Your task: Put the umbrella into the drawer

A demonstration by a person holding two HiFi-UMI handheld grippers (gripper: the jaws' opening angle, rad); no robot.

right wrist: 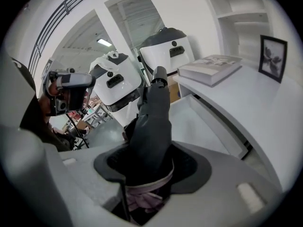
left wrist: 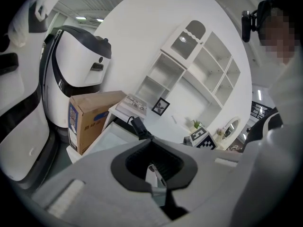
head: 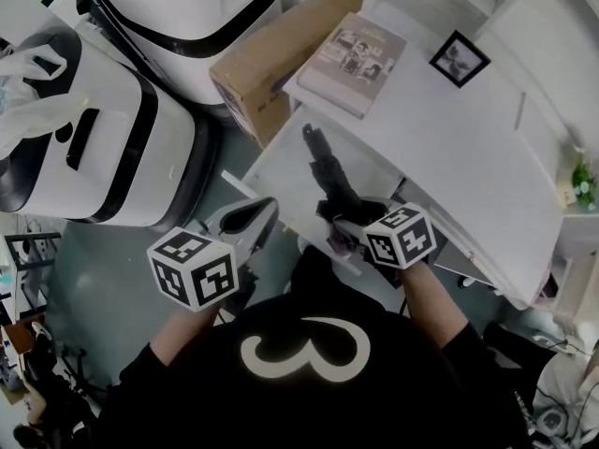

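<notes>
A black folded umbrella (head: 328, 171) lies lengthways in my right gripper (head: 354, 219), which is shut on its lower part near a pale strap. Its handle end points away over the open white drawer (head: 281, 162) under the desk. In the right gripper view the umbrella (right wrist: 154, 122) runs up through the jaws of the right gripper (right wrist: 149, 167), above the drawer's bare floor (right wrist: 201, 122). My left gripper (head: 262, 211) hangs to the left of the drawer front, holding nothing. In the left gripper view its jaw tips (left wrist: 151, 143) meet, with the umbrella's end (left wrist: 137, 126) beyond them.
The white desk (head: 449, 129) carries a book (head: 351, 50) and a small framed picture (head: 459, 57). A cardboard box (head: 271, 59) stands against the desk's far left end. Large white machines (head: 103, 138) fill the floor to the left.
</notes>
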